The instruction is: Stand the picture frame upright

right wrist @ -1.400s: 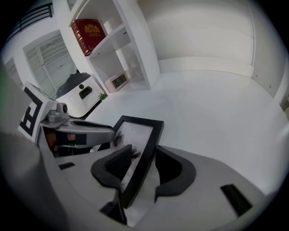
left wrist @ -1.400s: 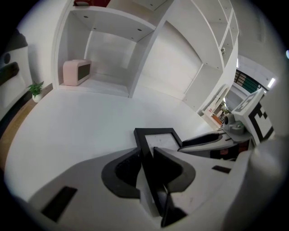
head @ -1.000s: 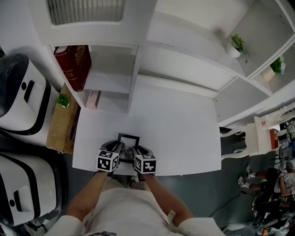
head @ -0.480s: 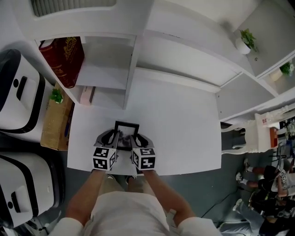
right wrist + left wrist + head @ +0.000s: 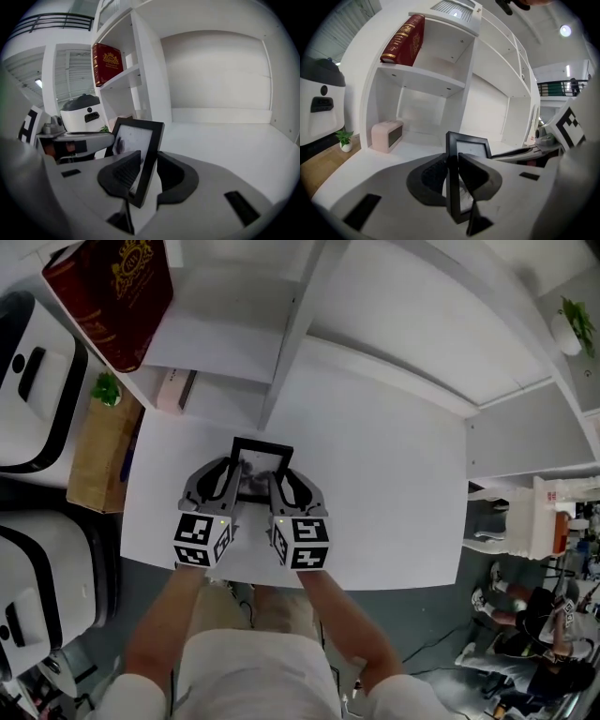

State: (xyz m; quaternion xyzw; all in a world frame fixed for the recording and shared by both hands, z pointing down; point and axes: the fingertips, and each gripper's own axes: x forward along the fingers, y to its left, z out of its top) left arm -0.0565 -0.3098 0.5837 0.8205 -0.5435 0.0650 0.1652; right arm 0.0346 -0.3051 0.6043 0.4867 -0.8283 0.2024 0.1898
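Picture frame (image 5: pixel 261 472): stood near upright, directly between both claws, long axis vertical; left claw (image 5: pixel 454 176) clamped its left edge, right claw (image 5: pixel 145 176) clamped its right edge, both equally near.

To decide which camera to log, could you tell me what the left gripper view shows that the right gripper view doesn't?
Only left: the left gripper clamped on the picture frame's left edge, a pink clock, a ceiling lamp. Only right: the right gripper clamped on the frame's right edge, the wide shelf bay face-on. Both: the raised frame, the red book, white shelving.
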